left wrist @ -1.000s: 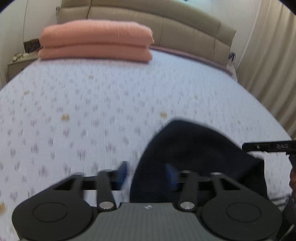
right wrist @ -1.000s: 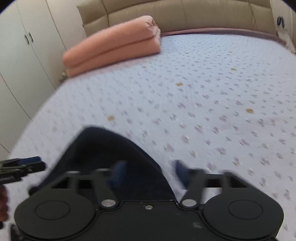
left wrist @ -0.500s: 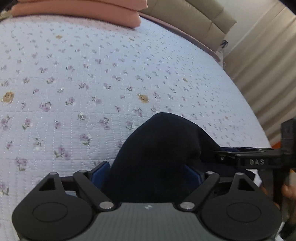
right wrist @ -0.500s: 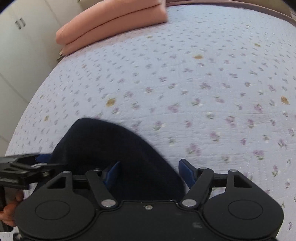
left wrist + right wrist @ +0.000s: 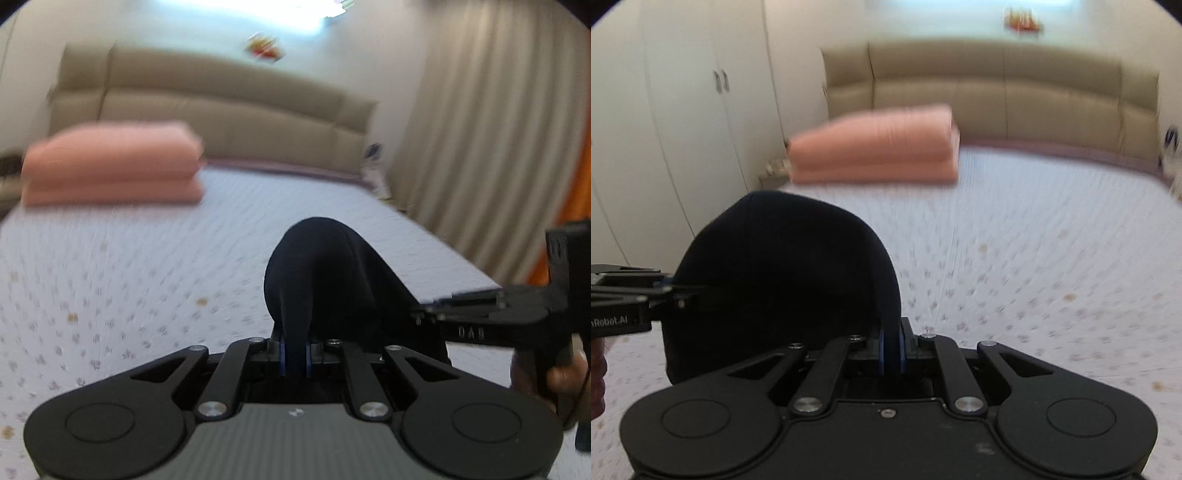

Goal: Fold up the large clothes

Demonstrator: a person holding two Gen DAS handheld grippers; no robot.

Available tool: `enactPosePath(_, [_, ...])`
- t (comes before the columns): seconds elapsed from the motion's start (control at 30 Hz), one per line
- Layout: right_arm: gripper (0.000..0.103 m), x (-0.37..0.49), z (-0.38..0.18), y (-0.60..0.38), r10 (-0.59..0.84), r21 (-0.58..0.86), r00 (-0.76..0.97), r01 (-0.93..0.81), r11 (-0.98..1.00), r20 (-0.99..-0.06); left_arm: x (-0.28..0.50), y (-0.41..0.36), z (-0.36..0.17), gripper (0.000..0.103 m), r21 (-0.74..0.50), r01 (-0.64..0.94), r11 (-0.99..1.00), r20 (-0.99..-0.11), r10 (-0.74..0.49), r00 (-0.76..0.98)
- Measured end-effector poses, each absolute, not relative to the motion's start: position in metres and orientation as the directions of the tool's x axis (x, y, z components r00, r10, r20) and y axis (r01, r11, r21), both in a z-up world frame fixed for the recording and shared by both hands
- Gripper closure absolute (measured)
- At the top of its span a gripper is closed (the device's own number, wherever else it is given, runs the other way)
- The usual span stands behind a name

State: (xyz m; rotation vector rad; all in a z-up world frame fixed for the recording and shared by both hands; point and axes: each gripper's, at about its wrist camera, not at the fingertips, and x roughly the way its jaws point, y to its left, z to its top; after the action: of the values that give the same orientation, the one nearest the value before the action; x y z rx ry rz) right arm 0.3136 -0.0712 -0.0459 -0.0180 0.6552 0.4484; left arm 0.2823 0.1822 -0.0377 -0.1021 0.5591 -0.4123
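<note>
A dark navy garment (image 5: 332, 280) is bunched up above the floral bedspread (image 5: 129, 280). My left gripper (image 5: 294, 352) is shut on a fold of it, and the cloth rises in a hump ahead of the fingers. My right gripper (image 5: 892, 350) is shut on another edge of the same garment (image 5: 783, 266). Each gripper shows in the other's view: the right one (image 5: 491, 317) at the right edge, the left one (image 5: 631, 299) at the left edge. Most of the garment hangs below and is hidden.
A folded pink blanket (image 5: 110, 170) lies at the head of the bed against a beige padded headboard (image 5: 221, 103). Curtains (image 5: 491, 129) hang to the right, and white wardrobe doors (image 5: 683, 110) stand to the left. Both views are motion-blurred.
Both grippers were open around the garment's edge; now both are shut on it and have lifted it, and the views have tilted up toward the headboard.
</note>
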Motion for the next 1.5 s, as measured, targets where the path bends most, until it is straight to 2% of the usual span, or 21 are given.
enactPosePath(0.13, [0.091, 0.223, -0.009, -0.093, 0.385, 0.072, 0.744, -0.416, 0.907, -0.547, 0.197, 0.158, -0.013, 0.088, -0.141, 0.432, 0.891, -0.498, -0.44, 0.747])
enactPosePath(0.17, [0.076, 0.202, -0.007, -0.099, 0.376, 0.062, 0.737, -0.416, 0.907, -0.562, 0.178, 0.153, -0.016, 0.084, -0.138, 0.455, 0.88, -0.53, -0.454, 0.717])
enactPosePath(0.2, [0.051, 0.183, -0.008, -0.105, 0.37, 0.049, 0.715, -0.426, 0.903, -0.593, 0.16, 0.151, -0.022, 0.078, -0.152, 0.471, 0.869, -0.573, -0.466, 0.674])
enactPosePath(0.27, [0.031, 0.149, -0.019, -0.119, 0.326, 0.021, 0.648, -0.432, 0.902, -0.688, 0.128, 0.152, -0.039, 0.07, -0.227, 0.498, 0.837, -0.669, -0.506, 0.545])
enactPosePath(0.33, [0.031, 0.123, -0.038, -0.141, 0.284, 0.054, 0.557, -0.393, 0.918, -0.781, 0.099, 0.157, -0.062, 0.066, -0.298, 0.504, 0.811, -0.744, -0.528, 0.41])
enactPosePath(0.43, [0.03, 0.111, -0.066, -0.169, 0.26, 0.157, 0.421, -0.265, 0.952, -0.869, 0.074, 0.171, -0.093, 0.065, -0.341, 0.398, 0.852, -0.807, -0.482, 0.34])
enactPosePath(0.5, [0.027, 0.112, -0.079, -0.179, 0.286, 0.235, 0.385, -0.175, 0.956, -0.877, 0.076, 0.181, -0.109, 0.063, -0.391, 0.277, 0.878, -0.805, -0.472, 0.359])
enactPosePath(0.6, [0.025, 0.12, -0.097, -0.184, 0.354, 0.362, 0.347, -0.043, 0.931, -0.868, 0.095, 0.191, -0.133, 0.05, -0.468, 0.076, 0.881, -0.783, -0.453, 0.426])
enactPosePath(0.67, [0.025, 0.123, -0.113, -0.186, 0.406, 0.444, 0.316, 0.058, 0.894, -0.858, 0.107, 0.192, -0.147, 0.049, -0.511, -0.026, 0.859, -0.768, -0.443, 0.461])
enactPosePath(0.8, [0.025, 0.134, -0.149, -0.174, 0.481, 0.534, 0.256, 0.21, 0.819, -0.839, 0.133, 0.186, -0.176, 0.041, -0.591, -0.122, 0.797, -0.747, -0.483, 0.457])
enactPosePath(0.87, [0.025, 0.137, -0.162, -0.162, 0.443, 0.495, 0.24, 0.246, 0.833, -0.864, 0.139, 0.175, -0.189, 0.068, -0.574, -0.132, 0.808, -0.758, -0.464, 0.457])
enactPosePath(0.9, [0.032, 0.136, -0.166, -0.158, 0.427, 0.482, 0.244, 0.246, 0.841, -0.871, 0.144, 0.169, -0.192, 0.097, -0.553, -0.109, 0.826, -0.762, -0.448, 0.468])
enactPosePath(0.93, [0.045, 0.137, -0.17, -0.152, 0.421, 0.477, 0.251, 0.239, 0.846, -0.872, 0.147, 0.165, -0.194, 0.097, -0.538, -0.106, 0.837, -0.77, -0.436, 0.467])
enactPosePath(0.97, [0.085, 0.138, -0.171, -0.147, 0.419, 0.477, 0.258, 0.232, 0.848, -0.87, 0.147, 0.163, -0.193, 0.097, -0.526, -0.107, 0.844, -0.769, -0.418, 0.484])
enactPosePath(1.0, [0.091, 0.137, -0.167, -0.144, 0.411, 0.472, 0.268, 0.225, 0.853, -0.871, 0.144, 0.165, -0.188, 0.098, -0.525, -0.096, 0.846, -0.755, -0.411, 0.511])
enactPosePath(1.2, [0.091, 0.105, -0.1, -0.158, 0.358, 0.429, 0.416, 0.089, 0.899, -0.836, 0.107, 0.189, -0.146, 0.097, -0.596, -0.033, 0.802, -0.637, -0.448, 0.627])
enactPosePath(1.23, [0.091, 0.102, -0.1, -0.16, 0.365, 0.43, 0.403, 0.082, 0.899, -0.839, 0.104, 0.19, -0.147, 0.095, -0.578, -0.027, 0.815, -0.656, -0.445, 0.61])
enactPosePath(1.3, [0.072, 0.1, -0.12, -0.158, 0.322, 0.377, 0.333, 0.114, 0.919, -0.886, 0.103, 0.185, -0.165, 0.082, -0.494, -0.046, 0.868, -0.746, -0.397, 0.534])
enactPosePath(1.37, [0.065, 0.1, -0.144, -0.158, 0.249, 0.287, 0.226, 0.152, 0.946, -0.942, 0.101, 0.183, -0.187, 0.081, -0.413, -0.094, 0.906, -0.827, -0.329, 0.457])
enactPosePath(1.47, [0.063, 0.094, -0.141, -0.175, 0.317, 0.365, 0.222, 0.223, 0.904, -0.922, 0.085, 0.197, -0.183, 0.08, -0.46, -0.11, 0.881, -0.806, -0.362, 0.469])
enactPosePath(1.5, [0.058, 0.092, -0.13, -0.175, 0.316, 0.37, 0.253, 0.207, 0.906, -0.914, 0.084, 0.199, -0.175, 0.079, -0.466, -0.108, 0.878, -0.793, -0.361, 0.49])
